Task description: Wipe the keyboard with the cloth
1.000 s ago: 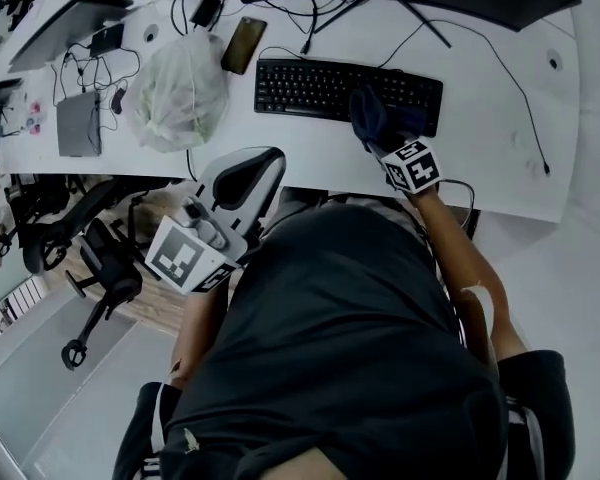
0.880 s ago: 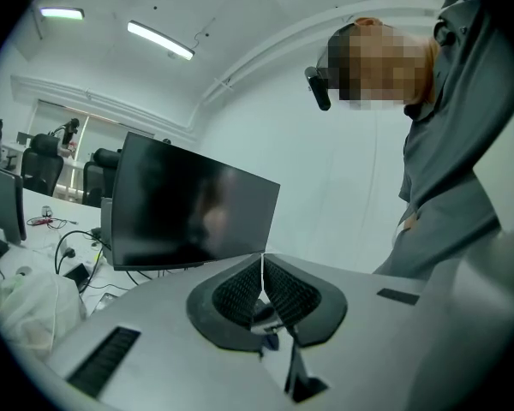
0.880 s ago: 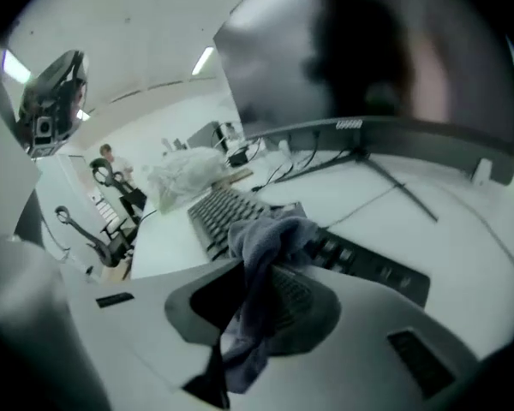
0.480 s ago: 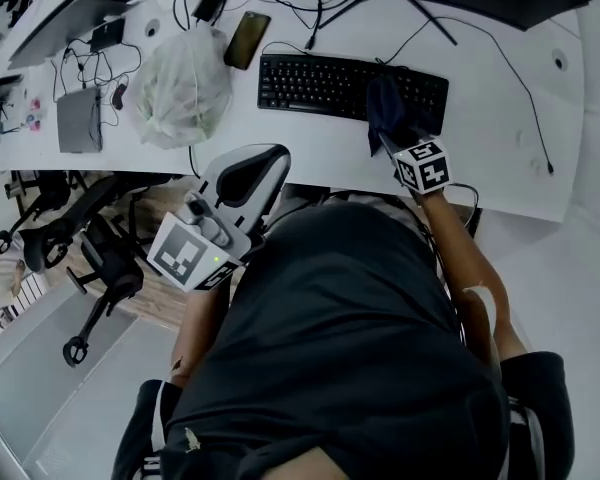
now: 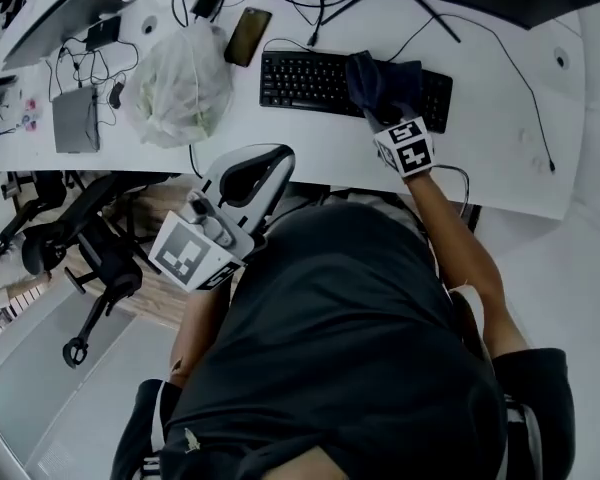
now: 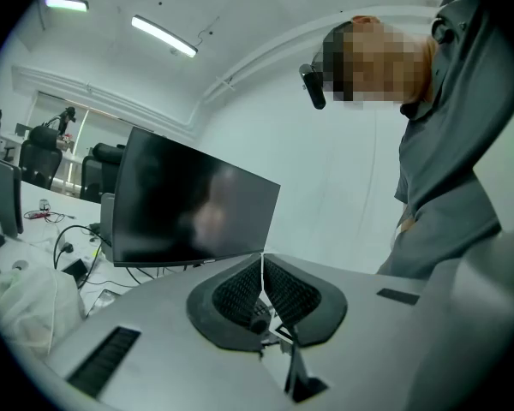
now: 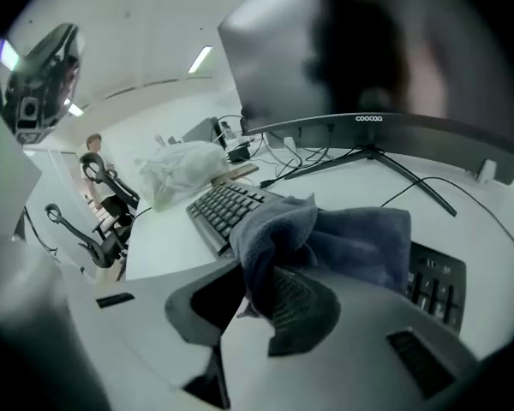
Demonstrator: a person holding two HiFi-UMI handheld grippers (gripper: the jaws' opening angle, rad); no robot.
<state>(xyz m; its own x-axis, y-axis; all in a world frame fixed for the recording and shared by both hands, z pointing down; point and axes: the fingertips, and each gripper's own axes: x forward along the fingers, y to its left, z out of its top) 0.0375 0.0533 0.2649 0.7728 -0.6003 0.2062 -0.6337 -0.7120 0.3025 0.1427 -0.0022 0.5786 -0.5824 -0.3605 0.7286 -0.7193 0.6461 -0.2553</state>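
A black keyboard [image 5: 305, 79] [image 7: 221, 205] lies on the white desk [image 5: 480, 148] below a dark monitor. My right gripper [image 5: 384, 120] [image 7: 259, 296] is shut on a dark blue cloth [image 5: 380, 81] [image 7: 325, 240], which drapes over the keyboard's right part. My left gripper [image 5: 242, 176] [image 6: 262, 288] is shut on nothing and held off the desk's near edge, close to the person's body, pointing up toward the monitor [image 6: 188, 202].
A clear plastic bag [image 5: 180, 86] sits left of the keyboard, with a phone [image 5: 245, 36] behind it. A laptop [image 5: 55, 23], a grey box [image 5: 76, 120] and cables crowd the far left. Cables run behind the keyboard. Office chairs [image 5: 90, 253] stand at left.
My right gripper has swept the cloth left along the keyboard's right part, after a short move right half a second ago. The left gripper has stayed put.
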